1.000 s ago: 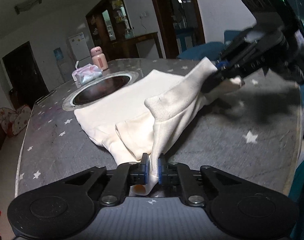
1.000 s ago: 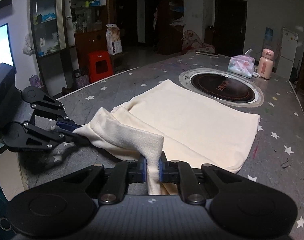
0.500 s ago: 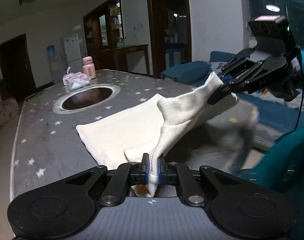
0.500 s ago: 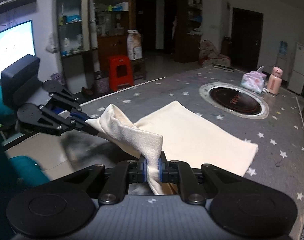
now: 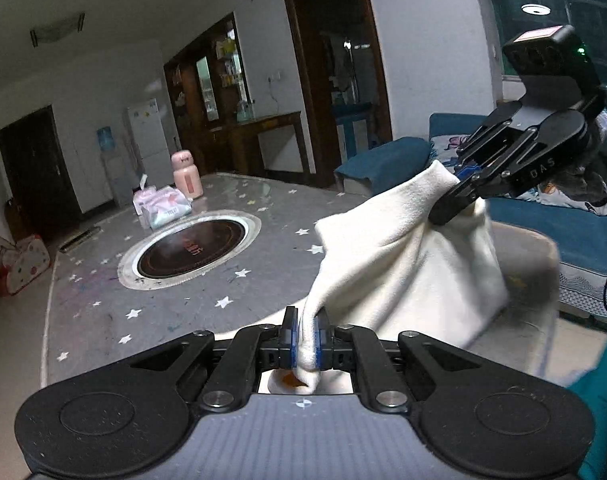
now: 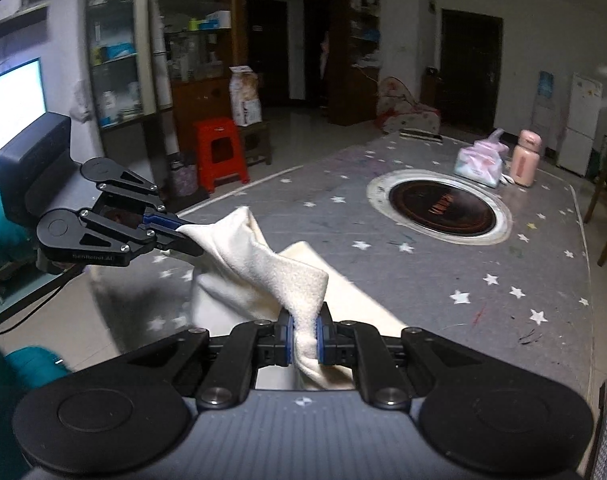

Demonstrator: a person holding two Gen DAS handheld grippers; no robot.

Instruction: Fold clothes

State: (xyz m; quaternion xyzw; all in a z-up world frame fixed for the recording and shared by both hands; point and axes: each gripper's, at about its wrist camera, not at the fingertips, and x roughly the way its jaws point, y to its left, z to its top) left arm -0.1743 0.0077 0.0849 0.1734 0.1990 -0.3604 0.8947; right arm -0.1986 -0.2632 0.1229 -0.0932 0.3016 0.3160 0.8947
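A cream garment [image 5: 403,276] hangs between my two grippers, lifted off the grey starred table [image 5: 151,320]. My left gripper [image 5: 305,340] is shut on one edge of it. My right gripper [image 5: 451,206] shows at the upper right of the left wrist view, shut on another edge. In the right wrist view my right gripper [image 6: 305,340] pinches the garment [image 6: 271,272], and my left gripper [image 6: 175,232] holds its far corner at the left. The lower part of the garment trails over the table's near edge.
A round black hob [image 6: 439,208] is set in the table. A pink bottle [image 6: 523,158] and a tissue pack [image 6: 479,162] stand behind it. A red stool [image 6: 219,152] and shelves are at the left, a blue sofa [image 5: 563,232] past the table edge.
Both grippers have risen and pulled back, lifting the garment off the table. It lay mostly flat by the hob before; now it hangs bunched between the grippers.
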